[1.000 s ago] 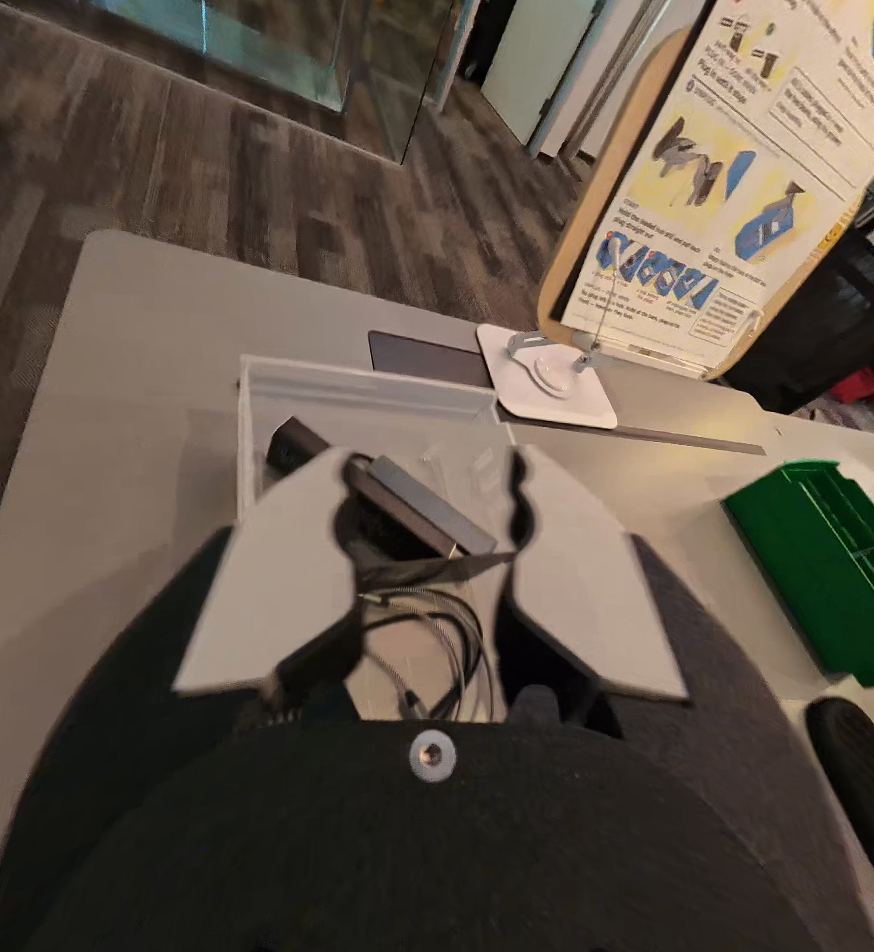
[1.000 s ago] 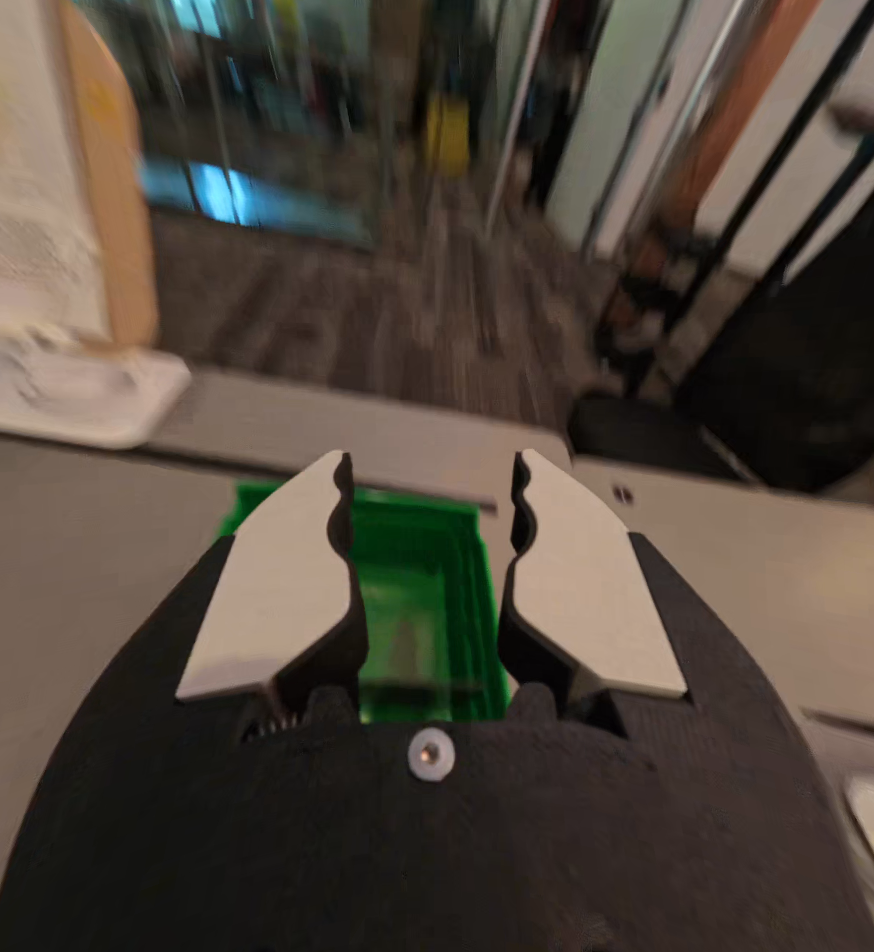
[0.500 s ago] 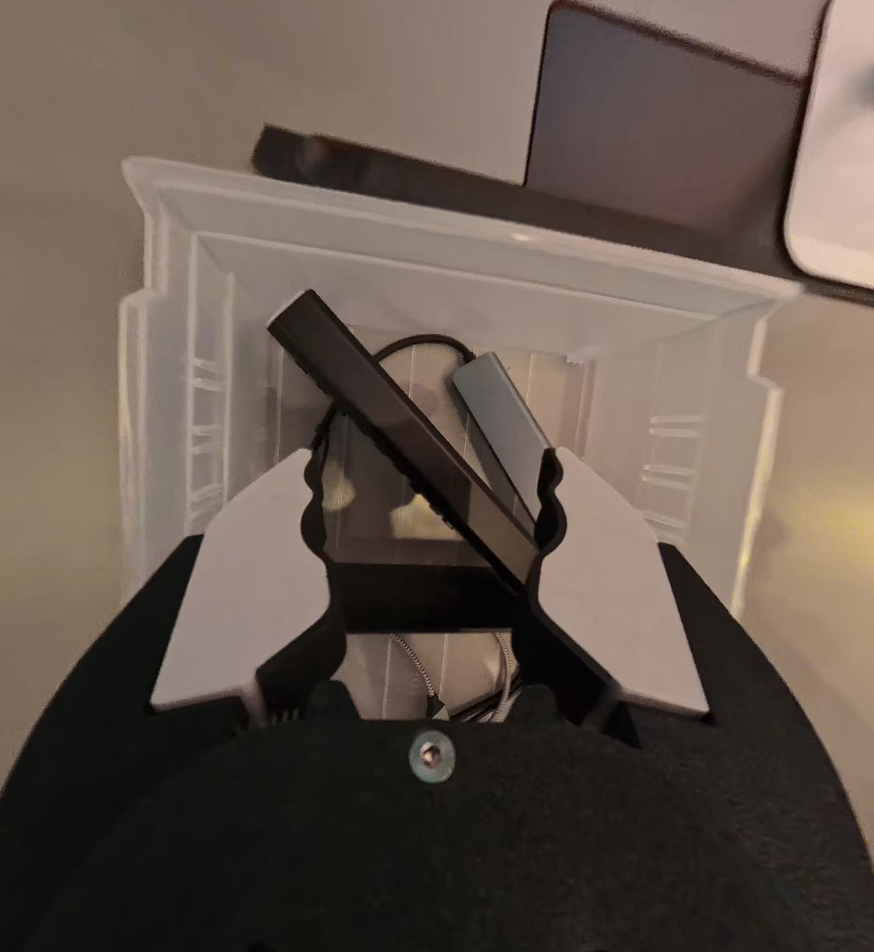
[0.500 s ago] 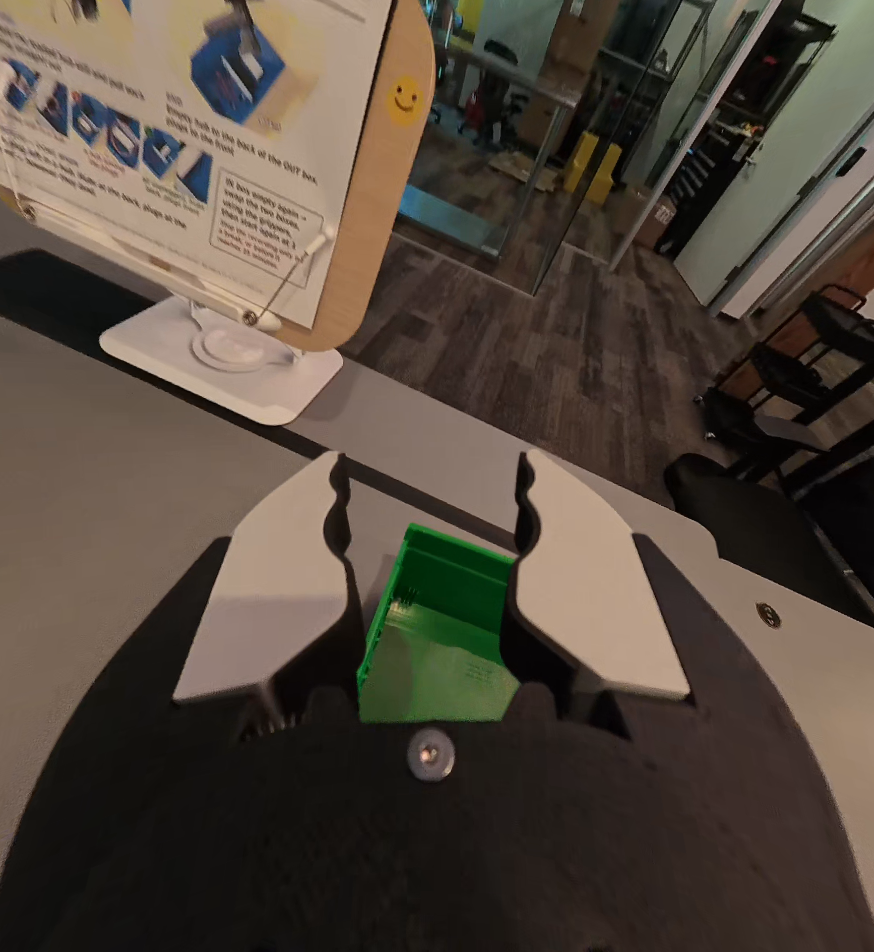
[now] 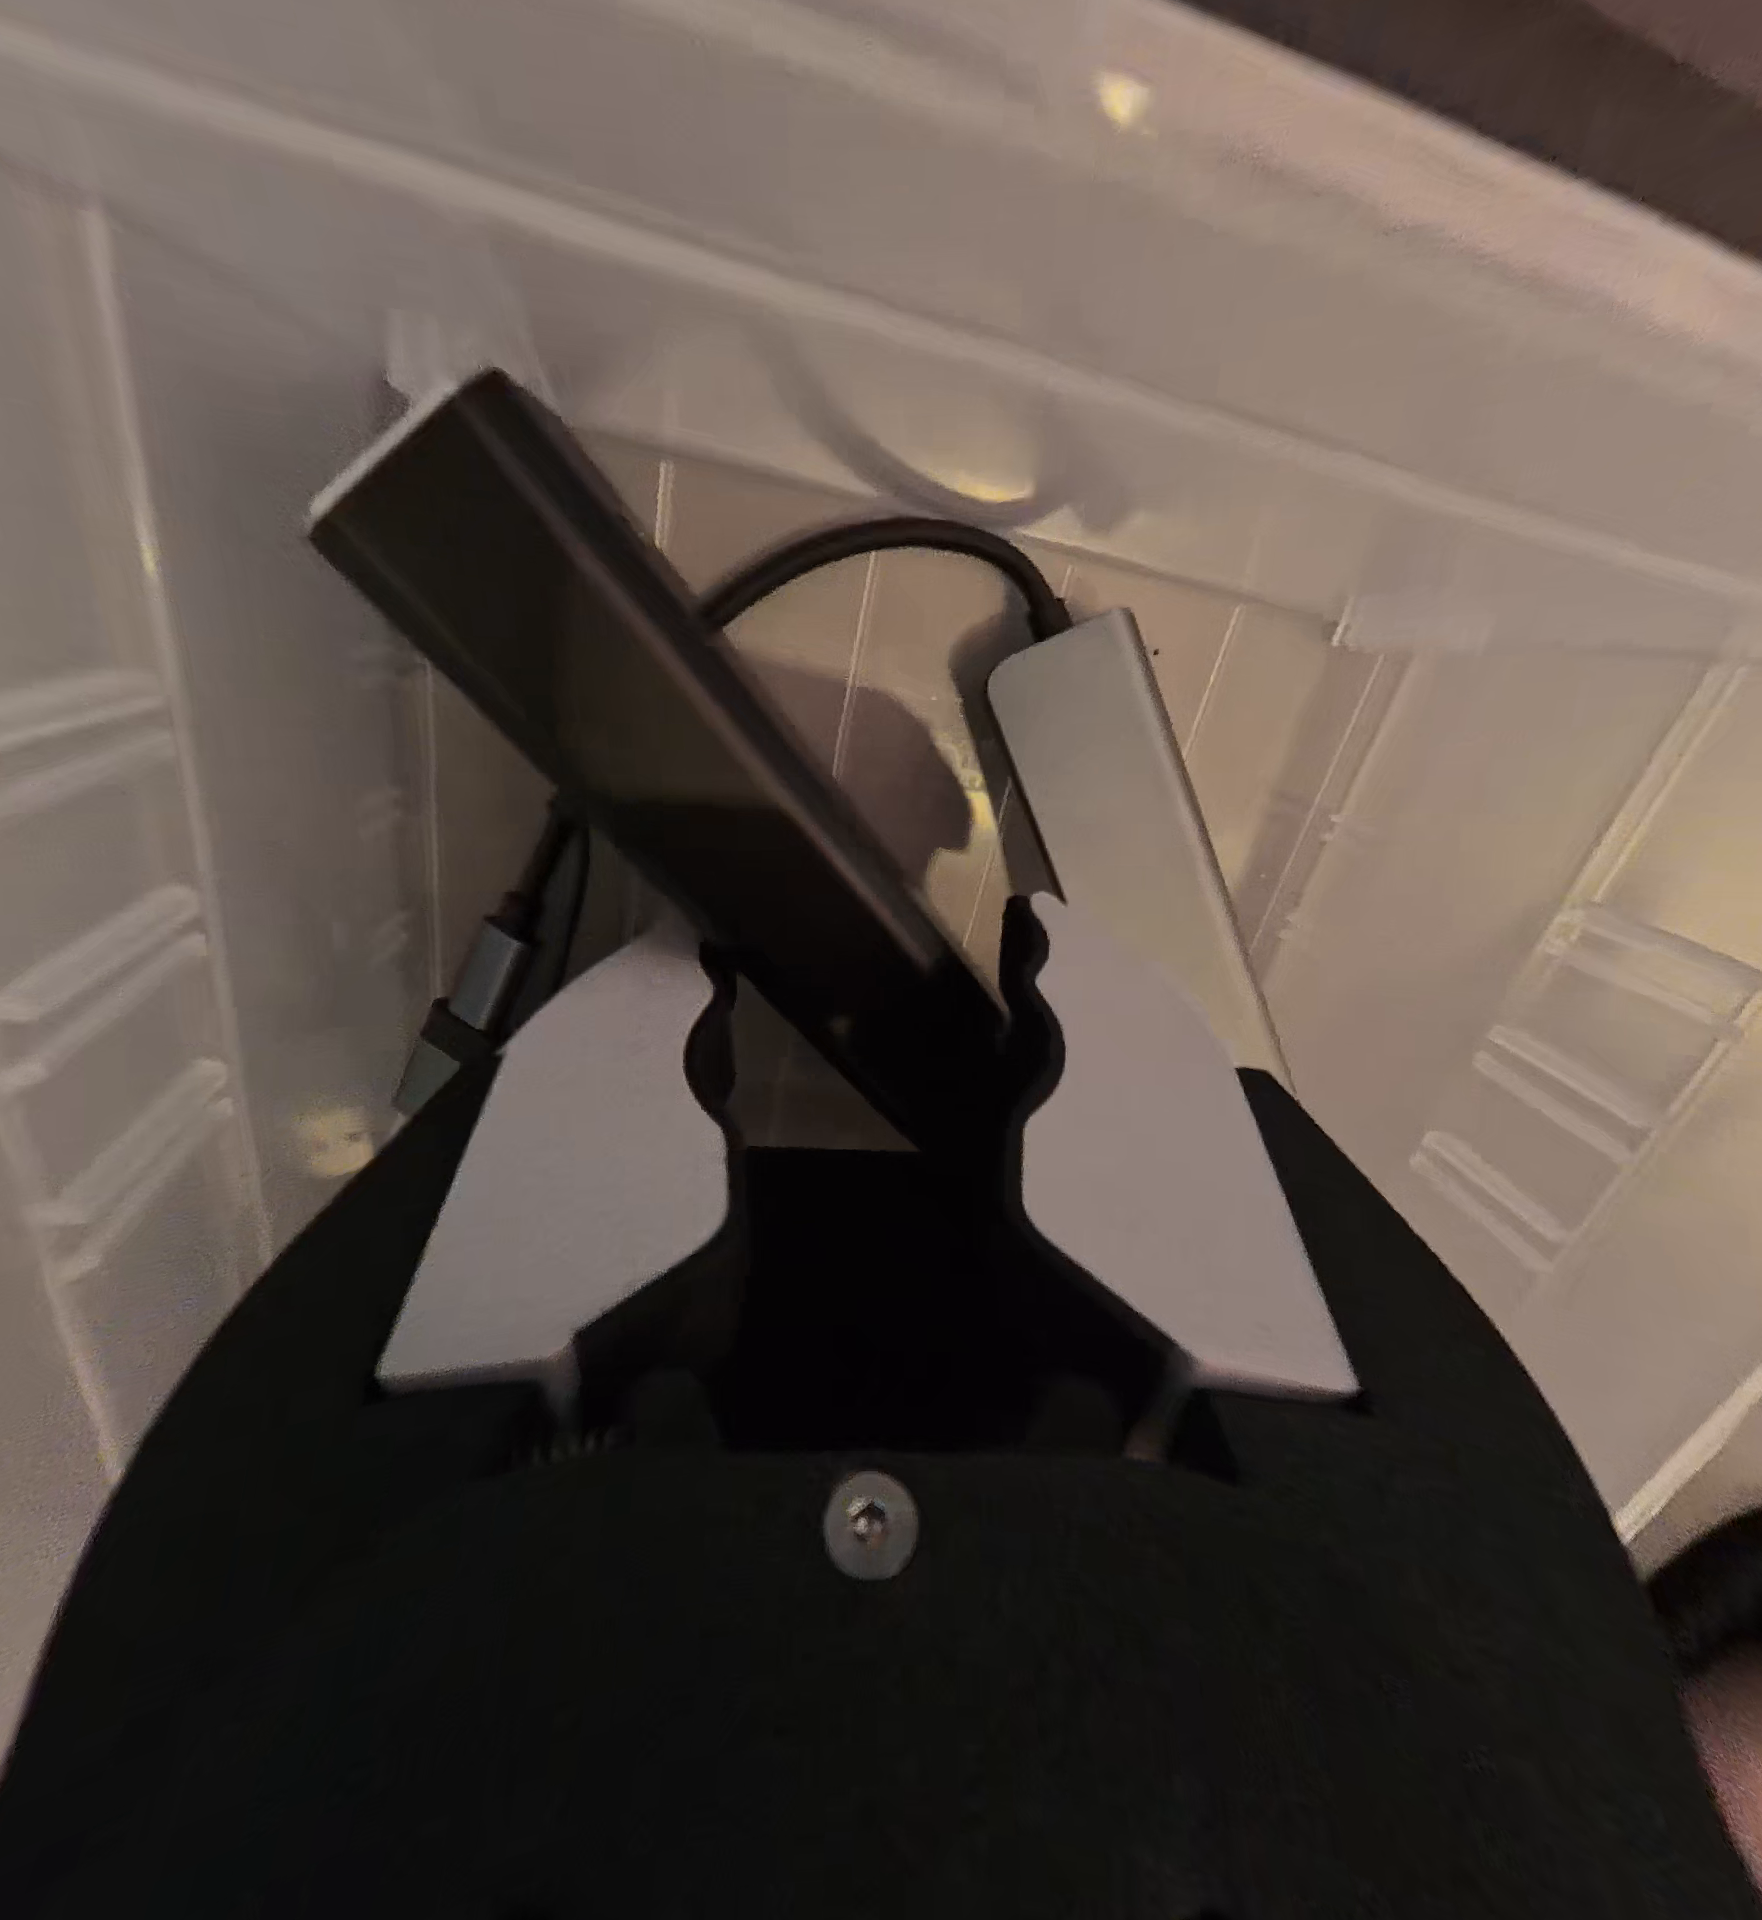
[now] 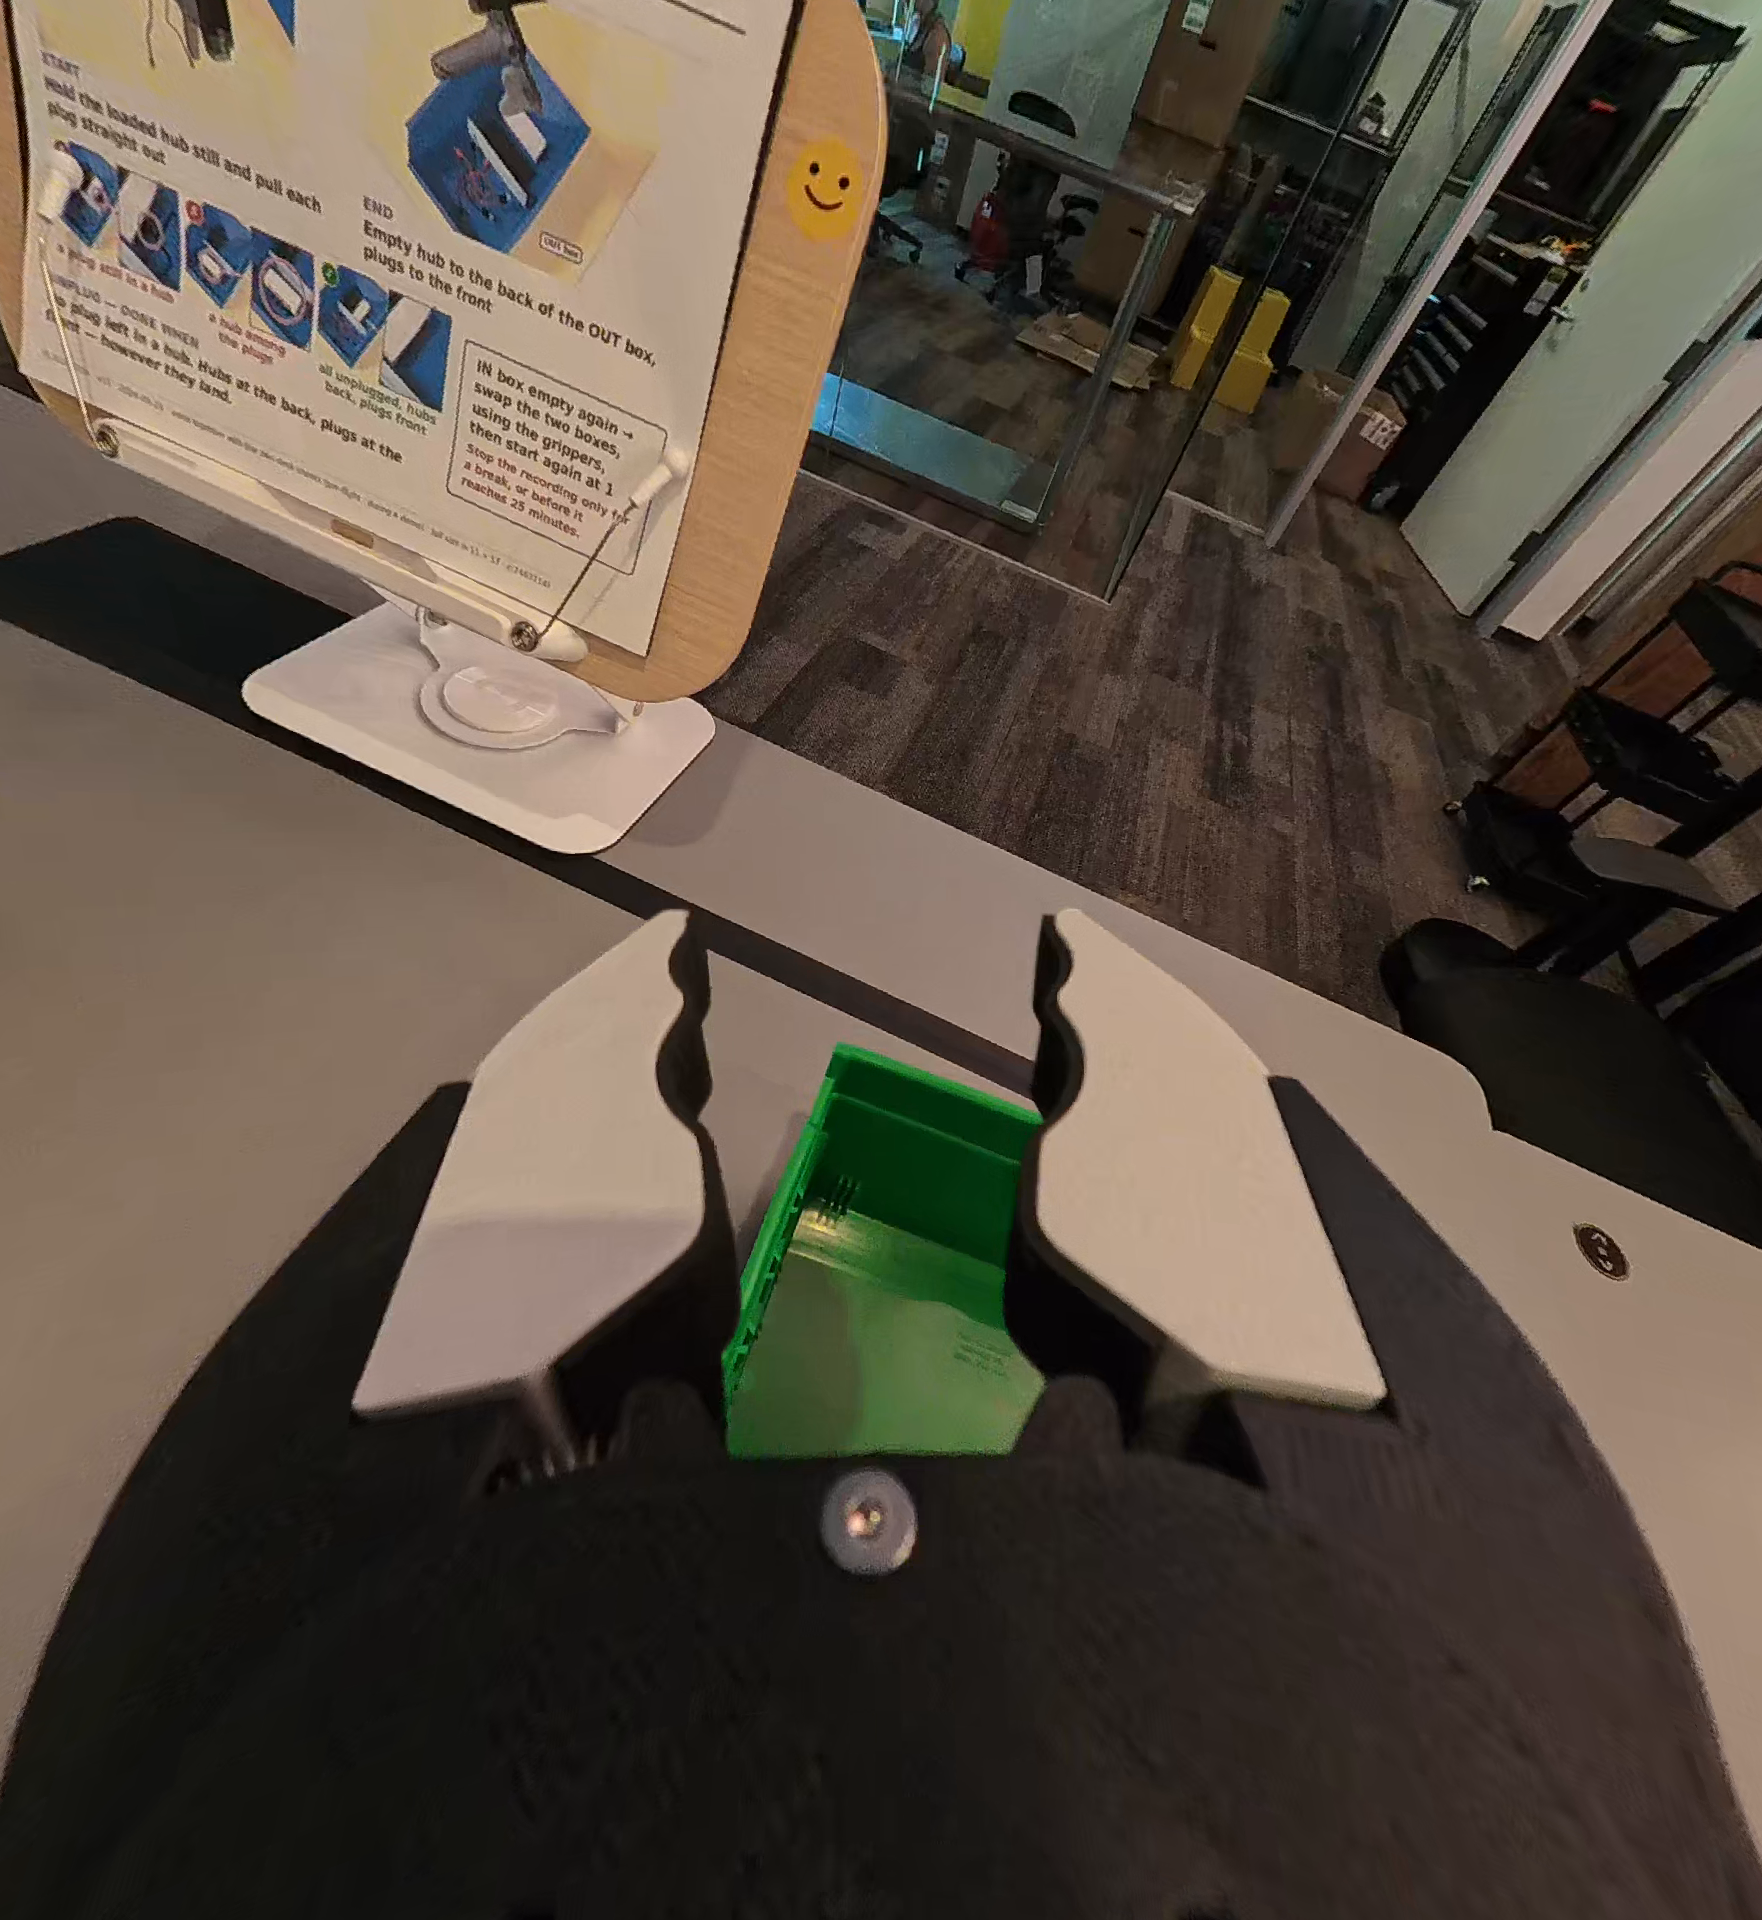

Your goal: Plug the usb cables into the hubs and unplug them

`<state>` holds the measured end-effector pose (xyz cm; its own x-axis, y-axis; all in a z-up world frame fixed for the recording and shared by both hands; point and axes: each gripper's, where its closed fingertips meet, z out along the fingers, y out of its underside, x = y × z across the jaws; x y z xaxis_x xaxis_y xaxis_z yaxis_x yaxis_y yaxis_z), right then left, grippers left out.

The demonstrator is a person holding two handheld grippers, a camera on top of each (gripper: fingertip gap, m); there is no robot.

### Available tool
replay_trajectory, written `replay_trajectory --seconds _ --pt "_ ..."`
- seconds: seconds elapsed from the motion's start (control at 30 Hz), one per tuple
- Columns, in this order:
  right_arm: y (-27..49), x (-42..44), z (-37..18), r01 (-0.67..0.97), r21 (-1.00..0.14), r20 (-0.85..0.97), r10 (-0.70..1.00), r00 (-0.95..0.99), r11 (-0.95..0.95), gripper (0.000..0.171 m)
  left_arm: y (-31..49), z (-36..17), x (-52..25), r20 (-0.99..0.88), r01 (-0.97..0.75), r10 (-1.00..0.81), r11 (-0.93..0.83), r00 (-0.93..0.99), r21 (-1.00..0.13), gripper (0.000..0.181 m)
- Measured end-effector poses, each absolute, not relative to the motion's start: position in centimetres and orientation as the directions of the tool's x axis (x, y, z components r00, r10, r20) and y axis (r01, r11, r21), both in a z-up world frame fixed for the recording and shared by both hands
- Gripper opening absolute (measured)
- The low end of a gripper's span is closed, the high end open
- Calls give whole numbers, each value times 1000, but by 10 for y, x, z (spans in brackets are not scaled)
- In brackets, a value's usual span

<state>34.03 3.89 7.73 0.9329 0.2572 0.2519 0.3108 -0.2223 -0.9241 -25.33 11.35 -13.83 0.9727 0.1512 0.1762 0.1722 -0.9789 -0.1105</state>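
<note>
Left wrist view: left claw (image 5: 872,971) gapes empty around the tilted dark hub (image 5: 638,748) in the clear bin (image 5: 1064,312), risking a corner-only, slipping grip; right claw (image 6: 869,1023) idles open.

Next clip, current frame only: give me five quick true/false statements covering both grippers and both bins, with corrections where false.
1. The left gripper is inside the clear bin. True.
2. The dark hub lies flat on the bin floor. False: it is tilted, its lower end between the open jaws.
3. The right gripper holds a cable. False: its jaws are open and empty.
4. The green bin appears empty. True, as far as it shows.
5. The silver hub has a black cable at its far end. True.
</note>
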Motion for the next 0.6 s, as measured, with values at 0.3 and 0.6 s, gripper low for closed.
replay_trajectory --seconds 0.3,0.6 --pt "37 332 86 385 -905 336 252 908 -182 61 105 -118 -248 233 113 74 -981 970 -160 44" --pt "41 324 88 446 -882 402 253 880 -150 59 107 -19 -224 232 2 -144 -847 962 -532 29"
